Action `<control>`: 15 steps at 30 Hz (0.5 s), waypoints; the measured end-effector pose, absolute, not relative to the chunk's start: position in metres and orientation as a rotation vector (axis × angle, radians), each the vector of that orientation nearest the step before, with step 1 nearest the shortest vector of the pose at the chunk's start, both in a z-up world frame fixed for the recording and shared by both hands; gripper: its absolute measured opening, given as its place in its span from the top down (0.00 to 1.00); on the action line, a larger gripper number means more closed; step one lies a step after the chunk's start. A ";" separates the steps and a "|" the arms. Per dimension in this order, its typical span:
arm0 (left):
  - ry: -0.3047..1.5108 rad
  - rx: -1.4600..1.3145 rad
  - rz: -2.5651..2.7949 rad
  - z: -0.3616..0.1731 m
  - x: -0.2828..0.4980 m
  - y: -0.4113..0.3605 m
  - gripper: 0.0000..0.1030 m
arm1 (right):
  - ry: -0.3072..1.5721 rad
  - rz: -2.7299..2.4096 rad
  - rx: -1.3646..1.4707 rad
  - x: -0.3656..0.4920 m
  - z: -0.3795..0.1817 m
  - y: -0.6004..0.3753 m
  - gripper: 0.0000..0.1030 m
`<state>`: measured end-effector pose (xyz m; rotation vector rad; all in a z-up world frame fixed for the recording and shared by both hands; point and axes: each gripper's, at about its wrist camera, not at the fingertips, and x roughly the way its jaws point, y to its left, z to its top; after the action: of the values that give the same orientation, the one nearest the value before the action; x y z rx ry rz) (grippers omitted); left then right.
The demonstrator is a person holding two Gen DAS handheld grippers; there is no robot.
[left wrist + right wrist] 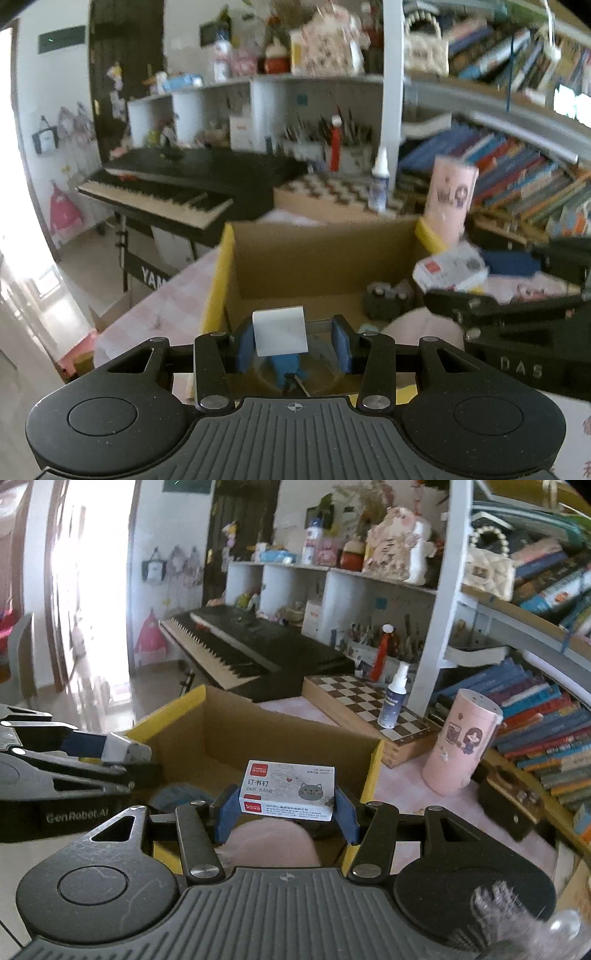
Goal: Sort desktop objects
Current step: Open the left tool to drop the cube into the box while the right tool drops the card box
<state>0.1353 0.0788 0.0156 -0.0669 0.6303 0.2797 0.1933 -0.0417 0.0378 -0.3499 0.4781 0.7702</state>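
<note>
Over the open cardboard box, the right gripper clamps a staple box — the left gripper, jaws parted, has a white block against its left finger.

Sorting items: staple box, white block, cardboard box

The staple box is white with a red label and a grey cat face; it is level, clamped between the right gripper pads above the open cardboard box. The white block rests against the left gripper left pad, over the same yellow-edged box, which contains a pink round item and a dark object.
</note>
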 end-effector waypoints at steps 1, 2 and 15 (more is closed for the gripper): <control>0.647 -0.060 0.276 0.012 0.139 0.077 0.60 | 0.481 0.782 -0.372 0.198 0.036 -0.039 0.50; 0.666 -0.052 0.272 0.008 0.144 0.076 0.60 | 0.482 0.792 -0.391 0.202 0.034 -0.037 0.50; 0.802 -0.044 0.302 -0.017 0.170 0.078 0.60 | 0.510 0.961 -0.625 0.242 0.010 -0.006 0.50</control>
<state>0.1703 0.0777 -0.0165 -0.0439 0.8023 0.3018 0.2423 -0.0065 0.0098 -0.6248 0.5097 0.9612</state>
